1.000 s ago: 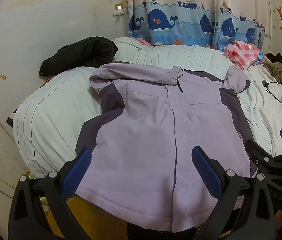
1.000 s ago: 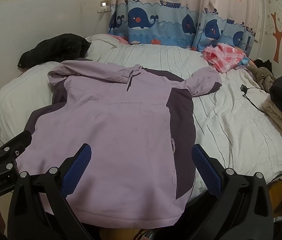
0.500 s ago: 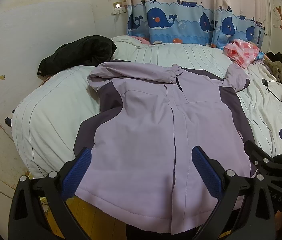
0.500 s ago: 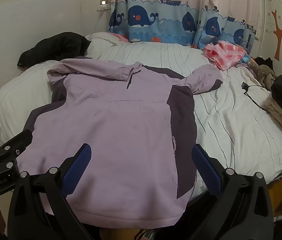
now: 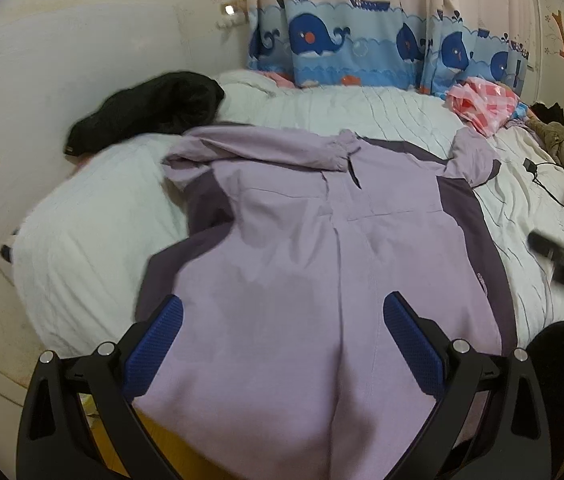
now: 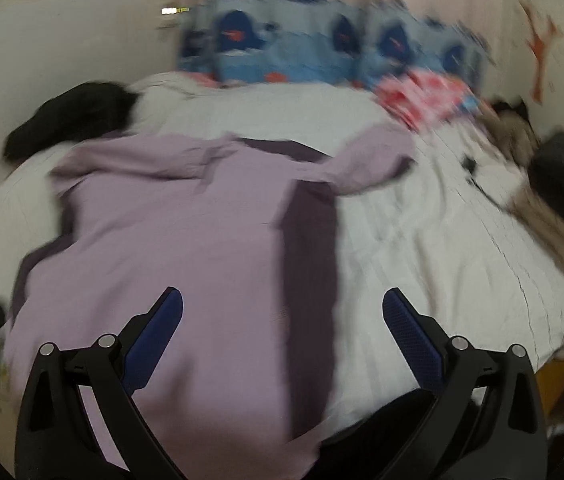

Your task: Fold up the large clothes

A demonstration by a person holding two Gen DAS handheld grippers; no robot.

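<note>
A large lilac jacket (image 5: 322,264) with dark purple side panels lies spread flat on the white bed (image 5: 93,240), hem toward me and hood at the far end. My left gripper (image 5: 282,320) hovers open over its lower hem, holding nothing. In the right wrist view, which is blurred, the same jacket (image 6: 185,248) fills the left half. My right gripper (image 6: 282,316) is open above its right dark panel (image 6: 310,264). The right gripper (image 5: 562,264) also shows as a blurred black shape at the right edge of the left wrist view.
A black garment (image 5: 149,112) lies at the bed's far left by the wall. A pink checked cloth (image 5: 482,104) sits at the far right under the whale curtain (image 5: 362,56). A black cable (image 5: 542,184), tan clothes and a dark bundle (image 6: 562,168) lie at the right.
Both grippers have moved forward over the jacket. The right gripper moves fast and blurs its view; it has risen at the right edge of the left view.
</note>
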